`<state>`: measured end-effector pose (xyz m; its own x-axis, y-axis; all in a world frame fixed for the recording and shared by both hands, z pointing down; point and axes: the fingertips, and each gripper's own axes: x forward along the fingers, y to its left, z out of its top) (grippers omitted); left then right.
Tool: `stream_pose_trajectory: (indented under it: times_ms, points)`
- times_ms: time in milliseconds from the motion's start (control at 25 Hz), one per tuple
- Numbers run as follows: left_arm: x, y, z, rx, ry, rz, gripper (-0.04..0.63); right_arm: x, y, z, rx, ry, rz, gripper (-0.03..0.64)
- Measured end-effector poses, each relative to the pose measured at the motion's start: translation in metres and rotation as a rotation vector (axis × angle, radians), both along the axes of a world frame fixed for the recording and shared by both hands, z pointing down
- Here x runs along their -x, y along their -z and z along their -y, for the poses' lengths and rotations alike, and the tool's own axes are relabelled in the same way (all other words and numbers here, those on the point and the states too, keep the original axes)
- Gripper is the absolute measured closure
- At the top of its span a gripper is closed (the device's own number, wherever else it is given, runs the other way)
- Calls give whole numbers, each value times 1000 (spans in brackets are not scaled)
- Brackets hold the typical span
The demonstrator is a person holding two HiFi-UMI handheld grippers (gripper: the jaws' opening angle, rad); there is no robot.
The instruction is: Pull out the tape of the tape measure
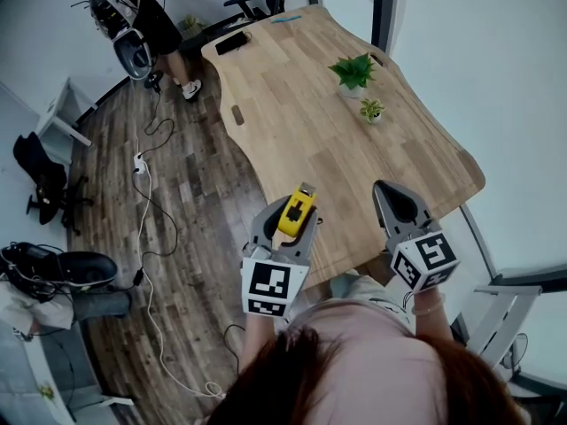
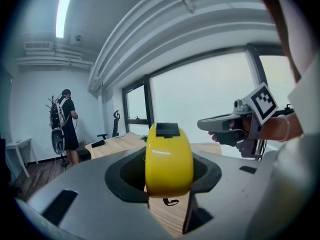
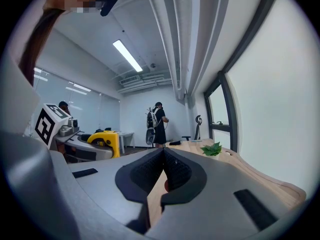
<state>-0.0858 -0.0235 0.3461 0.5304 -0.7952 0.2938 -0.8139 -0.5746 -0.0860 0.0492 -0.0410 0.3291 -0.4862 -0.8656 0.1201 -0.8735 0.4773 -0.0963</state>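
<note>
A yellow tape measure (image 1: 295,212) with a black slider sits clamped between the jaws of my left gripper (image 1: 290,221), held above the near edge of the wooden table (image 1: 301,122). In the left gripper view the yellow case (image 2: 168,160) fills the gap between the pads, and a small black loop hangs beneath it. No tape is drawn out. My right gripper (image 1: 396,204) hovers to the right of it, jaws pressed together with nothing between them. From the right gripper view the tape measure (image 3: 104,141) shows at the left, in the other gripper.
Two small potted plants (image 1: 354,73) (image 1: 372,110) stand on the table's right side, a black flat object (image 1: 232,42) near its far end. A person with a backpack (image 1: 133,16) stands on the wood floor at the far left. Cables (image 1: 146,237) trail over the floor.
</note>
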Motion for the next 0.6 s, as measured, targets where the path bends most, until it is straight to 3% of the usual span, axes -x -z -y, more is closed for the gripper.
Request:
stream_pose_trajectory:
  times_ms: [600]
  points:
    - [-8,0,2,-7,-22,7,426,-8,-1,1,-5,-18,-2,617]
